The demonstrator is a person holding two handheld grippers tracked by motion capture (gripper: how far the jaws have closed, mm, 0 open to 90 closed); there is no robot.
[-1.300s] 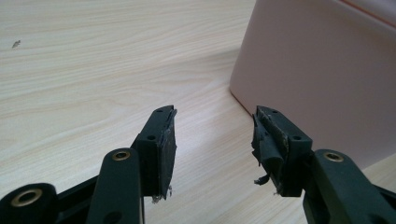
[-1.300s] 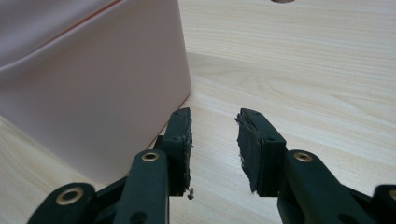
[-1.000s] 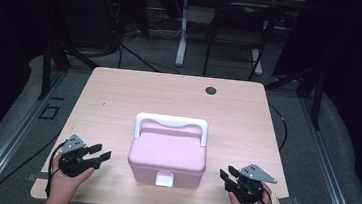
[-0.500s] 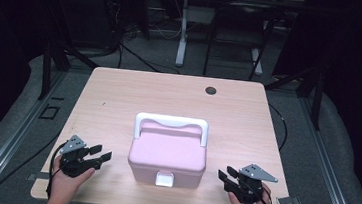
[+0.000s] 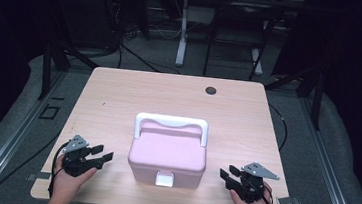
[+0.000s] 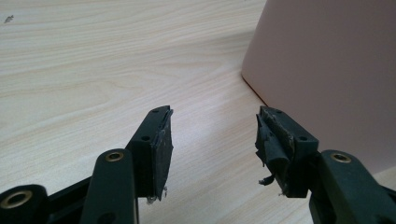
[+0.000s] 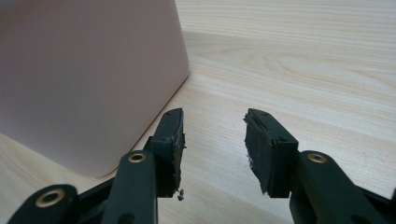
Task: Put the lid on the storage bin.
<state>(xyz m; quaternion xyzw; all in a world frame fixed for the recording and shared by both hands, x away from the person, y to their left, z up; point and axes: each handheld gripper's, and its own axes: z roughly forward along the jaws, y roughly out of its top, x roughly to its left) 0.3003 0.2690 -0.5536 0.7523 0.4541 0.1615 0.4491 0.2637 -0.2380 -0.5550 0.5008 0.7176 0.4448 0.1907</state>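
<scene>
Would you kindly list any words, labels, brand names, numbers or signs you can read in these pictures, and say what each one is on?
None: no readable text appears.
The pink box, its white handle and its white latch carry no label or brand.
The wooden table is bare of any writing.
The black jaws of the left tool and right tool bear no marking.

The pink box (image 6: 327, 70) is cut off by the top and right edges of the left gripper view, so that one blank side wall is seen there, and in the right gripper view it is again cut off, by the top and left edges. In the high view both forearms are cropped at the bottom edge, and the small dark round thing (image 5: 210, 90) in the upper middle of the table (image 5: 119, 101) is too small to be identified. The white latch (image 5: 164, 179) at the box's front is blurred, and whether it is fastened cannot be told.
</scene>
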